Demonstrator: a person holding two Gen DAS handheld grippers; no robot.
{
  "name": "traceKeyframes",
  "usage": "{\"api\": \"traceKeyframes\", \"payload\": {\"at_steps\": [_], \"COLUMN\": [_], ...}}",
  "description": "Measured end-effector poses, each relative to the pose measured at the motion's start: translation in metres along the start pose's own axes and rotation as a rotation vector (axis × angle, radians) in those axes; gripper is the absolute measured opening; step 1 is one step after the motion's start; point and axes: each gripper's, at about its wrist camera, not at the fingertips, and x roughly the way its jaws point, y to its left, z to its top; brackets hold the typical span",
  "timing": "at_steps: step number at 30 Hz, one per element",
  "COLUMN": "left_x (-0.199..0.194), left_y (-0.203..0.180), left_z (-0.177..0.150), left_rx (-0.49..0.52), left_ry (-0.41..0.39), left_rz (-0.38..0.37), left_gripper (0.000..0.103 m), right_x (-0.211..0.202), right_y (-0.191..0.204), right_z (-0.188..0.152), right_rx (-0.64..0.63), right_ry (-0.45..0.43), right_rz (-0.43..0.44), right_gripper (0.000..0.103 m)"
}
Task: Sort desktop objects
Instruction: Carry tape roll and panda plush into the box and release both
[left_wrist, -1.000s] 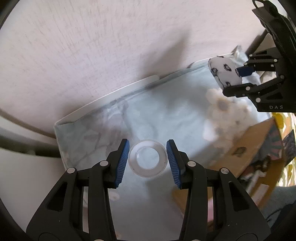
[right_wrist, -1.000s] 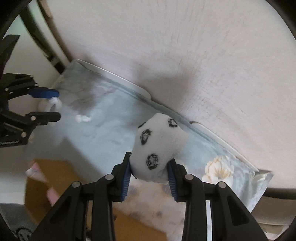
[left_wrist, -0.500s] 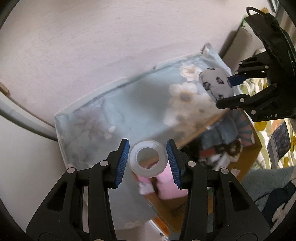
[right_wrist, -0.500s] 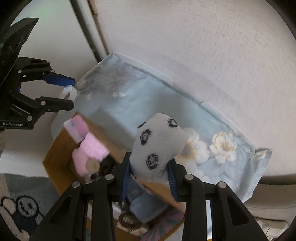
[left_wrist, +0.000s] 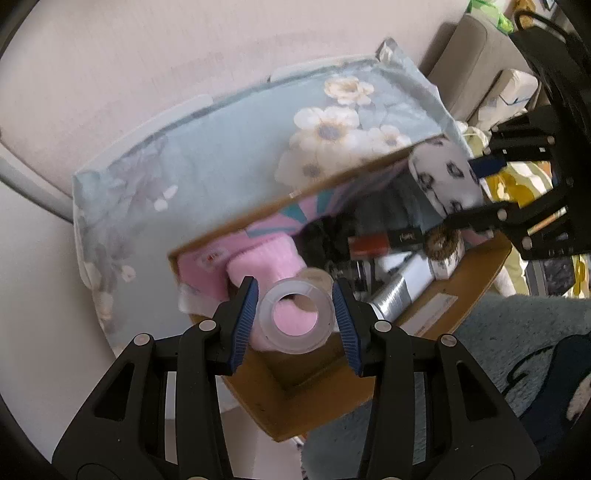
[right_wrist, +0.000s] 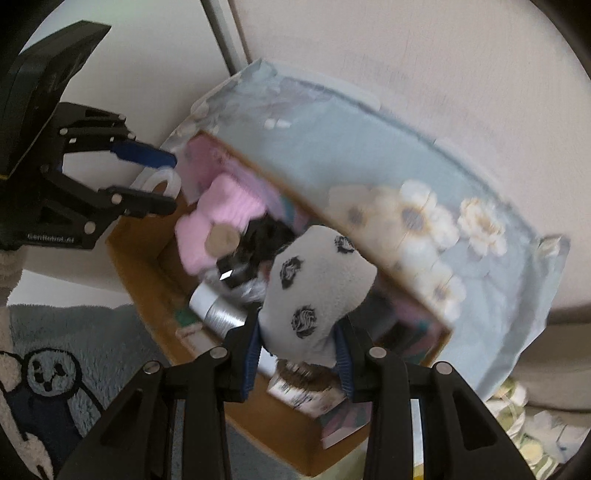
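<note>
My left gripper (left_wrist: 295, 321) is shut on a clear tape roll (left_wrist: 295, 326) and holds it above the near-left corner of an open cardboard box (left_wrist: 314, 402). My right gripper (right_wrist: 299, 343) is shut on a white rolled sock with black spots (right_wrist: 314, 288) and holds it over the box (right_wrist: 147, 266). The sock also shows in the left wrist view (left_wrist: 443, 181), and the tape roll in the right wrist view (right_wrist: 159, 182). The box holds a pink sock (left_wrist: 266, 258), a silver tube (left_wrist: 395, 295) and several small items.
A table with a pale blue flowered cloth (left_wrist: 221, 155) lies behind the box. A grey rug with a cartoon figure (right_wrist: 51, 373) covers the floor beside the box. A pale wall (left_wrist: 147, 55) stands behind the table.
Both grippers have drawn back from over the table to above the cardboard box, each keeping its object. The box contents have come into full view.
</note>
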Motion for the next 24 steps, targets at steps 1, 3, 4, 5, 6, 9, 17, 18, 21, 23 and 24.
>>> {"api": "traceKeyframes", "payload": {"at_steps": [1,3,4,5,6,9,17,18,21,23,24], "left_x": [0.002,0.006,0.008,0.009,0.011,0.013,0.018,0.020,0.025,0.021,0.020], "left_y": [-0.003,-0.008,-0.011,-0.013,-0.016,-0.021,-0.026,-0.026,-0.028,-0.031,-0.031], "left_z": [-0.003,-0.007,-0.008,-0.009,-0.009,-0.008,-0.003,-0.002,-0.004,-0.007,-0.008], "left_rx": [-0.002,0.001,0.003,0.005,0.010,0.021,0.009,0.008,0.002,0.009,0.006], "left_ry": [0.003,0.010,0.016,0.018,0.021,0.023,0.037,0.050,0.080,0.043,0.037], "left_rz": [0.005,0.014,0.018,0.022,0.029,0.046,0.066,0.079,0.103,0.100,0.101], "left_gripper": [0.039,0.039,0.039,0.039,0.039,0.039,0.039,0.040,0.091,0.103,0.103], "right_x": [0.003,0.008,0.011,0.012,0.013,0.014,0.022,0.023,0.026,0.028,0.028], "right_y": [0.002,0.005,0.005,0.005,0.005,0.003,-0.002,-0.002,-0.002,-0.003,-0.004], "right_z": [-0.004,-0.013,-0.015,-0.016,-0.017,-0.017,-0.015,-0.015,-0.017,-0.019,-0.019], "right_rx": [-0.001,-0.008,-0.011,-0.012,-0.015,-0.016,-0.016,-0.011,-0.001,0.011,0.017], "right_ry": [0.007,0.024,0.030,0.035,0.037,0.038,0.084,0.093,0.102,0.108,0.107], "right_rz": [0.008,0.017,0.019,0.018,0.013,0.010,0.037,0.036,0.053,0.067,0.063], "right_gripper": [0.033,0.033,0.033,0.033,0.033,0.033,0.040,0.045,0.081,0.097,0.099]}}
